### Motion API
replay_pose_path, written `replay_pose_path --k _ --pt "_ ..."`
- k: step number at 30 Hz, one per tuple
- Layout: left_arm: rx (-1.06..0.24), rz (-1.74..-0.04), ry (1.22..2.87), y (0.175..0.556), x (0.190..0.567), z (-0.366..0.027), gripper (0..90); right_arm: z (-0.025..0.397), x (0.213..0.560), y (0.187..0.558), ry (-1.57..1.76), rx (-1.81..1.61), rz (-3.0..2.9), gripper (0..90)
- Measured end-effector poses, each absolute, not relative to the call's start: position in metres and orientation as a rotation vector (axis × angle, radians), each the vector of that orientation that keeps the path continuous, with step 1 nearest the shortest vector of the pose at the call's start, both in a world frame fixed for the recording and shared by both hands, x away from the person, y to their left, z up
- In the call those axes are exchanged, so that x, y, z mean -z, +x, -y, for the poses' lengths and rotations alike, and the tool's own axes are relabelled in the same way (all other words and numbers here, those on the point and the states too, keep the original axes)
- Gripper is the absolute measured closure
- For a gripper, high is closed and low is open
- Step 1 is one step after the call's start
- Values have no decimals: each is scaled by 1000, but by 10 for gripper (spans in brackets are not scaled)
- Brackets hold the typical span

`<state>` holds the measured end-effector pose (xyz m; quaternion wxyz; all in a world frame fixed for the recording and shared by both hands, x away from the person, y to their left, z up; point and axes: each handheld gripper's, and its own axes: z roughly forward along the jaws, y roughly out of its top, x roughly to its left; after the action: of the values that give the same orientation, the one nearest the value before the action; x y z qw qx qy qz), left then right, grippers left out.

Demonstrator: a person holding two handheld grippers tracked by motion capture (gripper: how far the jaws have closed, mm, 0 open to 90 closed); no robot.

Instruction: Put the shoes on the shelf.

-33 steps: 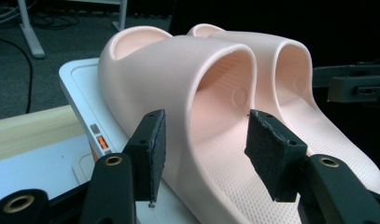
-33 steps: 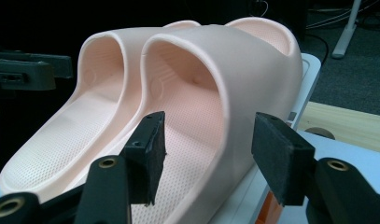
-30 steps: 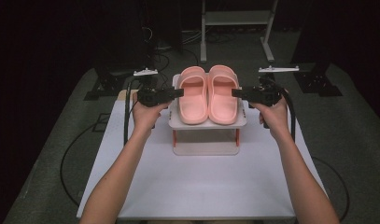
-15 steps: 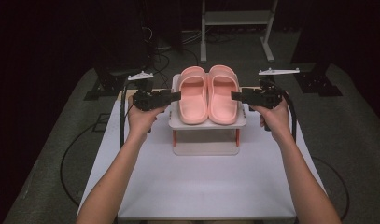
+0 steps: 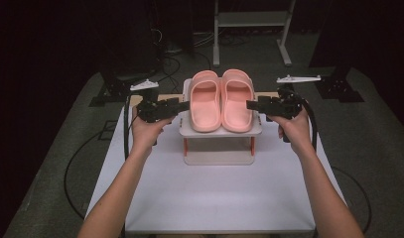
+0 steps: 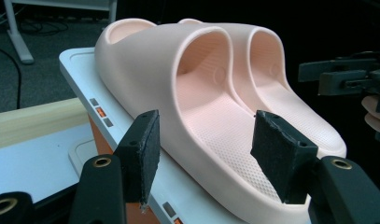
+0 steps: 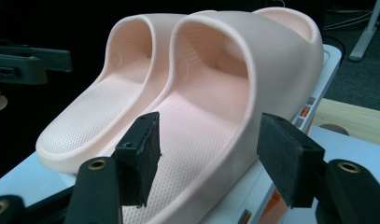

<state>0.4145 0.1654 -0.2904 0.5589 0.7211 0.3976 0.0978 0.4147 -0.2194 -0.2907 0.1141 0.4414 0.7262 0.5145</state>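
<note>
Dark lab: cables point(image 5: 80, 163), metal stand point(image 5: 251, 29).

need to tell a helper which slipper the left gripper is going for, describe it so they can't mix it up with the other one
On the white table stands a small white two-level rack, and a pair of pink slippers sits side by side on its top shelf. The one meant is the left slipper, on the side where the open left gripper points in at it; its twin lies nearer the right gripper.

both forearms reach forward, well apart. the left gripper point(image 5: 182, 105) and right gripper point(image 5: 252, 105) point inward at each other, jaws spread wide, gripping nothing.
</note>
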Motion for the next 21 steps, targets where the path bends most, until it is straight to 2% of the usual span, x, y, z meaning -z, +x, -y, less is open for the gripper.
replay_pose_path --k 21 --pt "-214 -902 1710 401 294 -169 377 243 300 398 1304 -1507 -2115 370"
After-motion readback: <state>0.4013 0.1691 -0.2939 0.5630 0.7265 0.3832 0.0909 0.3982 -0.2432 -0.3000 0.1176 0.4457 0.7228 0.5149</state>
